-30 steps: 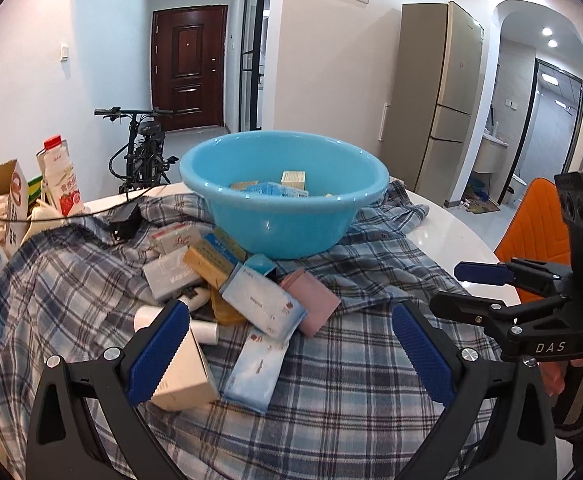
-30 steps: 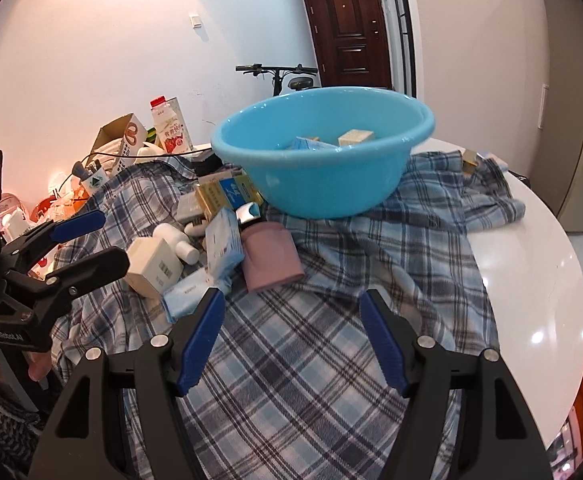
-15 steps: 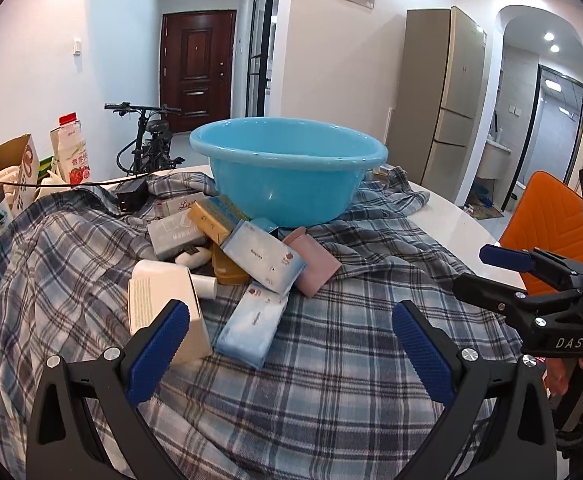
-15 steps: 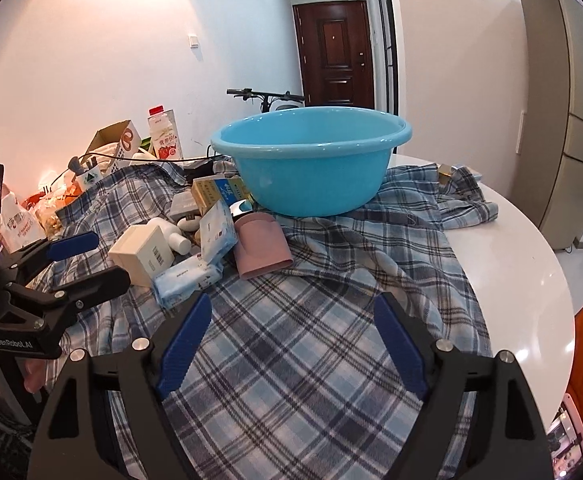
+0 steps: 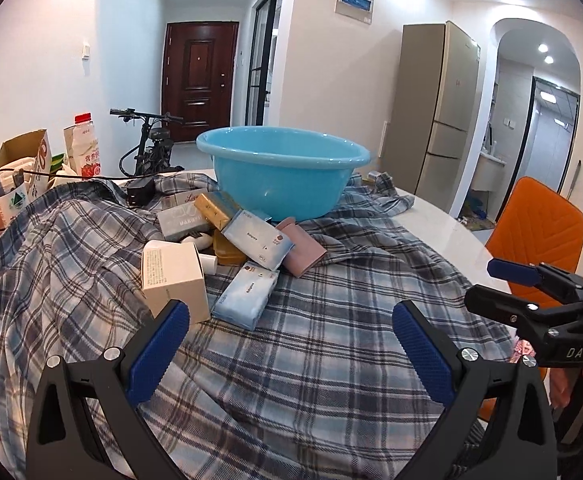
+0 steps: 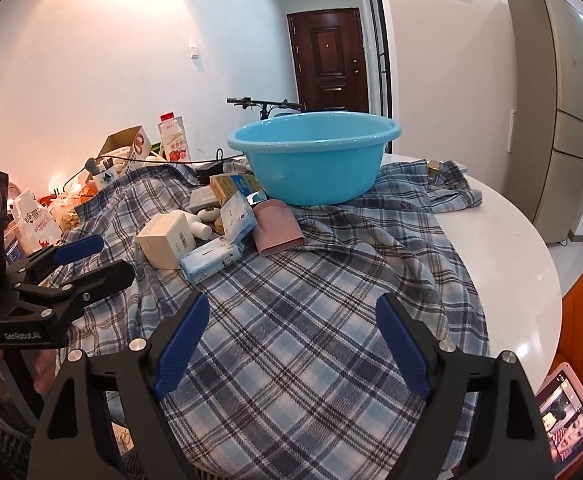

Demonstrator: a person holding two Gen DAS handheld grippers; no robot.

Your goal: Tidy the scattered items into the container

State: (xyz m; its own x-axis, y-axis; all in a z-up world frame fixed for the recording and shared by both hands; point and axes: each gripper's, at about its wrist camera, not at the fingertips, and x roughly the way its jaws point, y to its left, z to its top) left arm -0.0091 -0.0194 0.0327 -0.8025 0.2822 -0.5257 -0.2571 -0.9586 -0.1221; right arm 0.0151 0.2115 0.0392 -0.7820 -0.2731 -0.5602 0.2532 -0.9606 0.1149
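both grippers, left gripper (image 5: 289, 334) and right gripper (image 6: 291, 338), hover with jaws wide and empty over bare plaid cloth (image 6: 315, 320), the right's having just opened, near the desk (image 6: 523, 264) edge.

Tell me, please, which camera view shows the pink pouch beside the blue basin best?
The right wrist view: the pink pouch lies there with its whole top face showing, clear of the tissue packs. In the left wrist view the pink pouch is partly hidden behind a tissue pack, seen at an angle.
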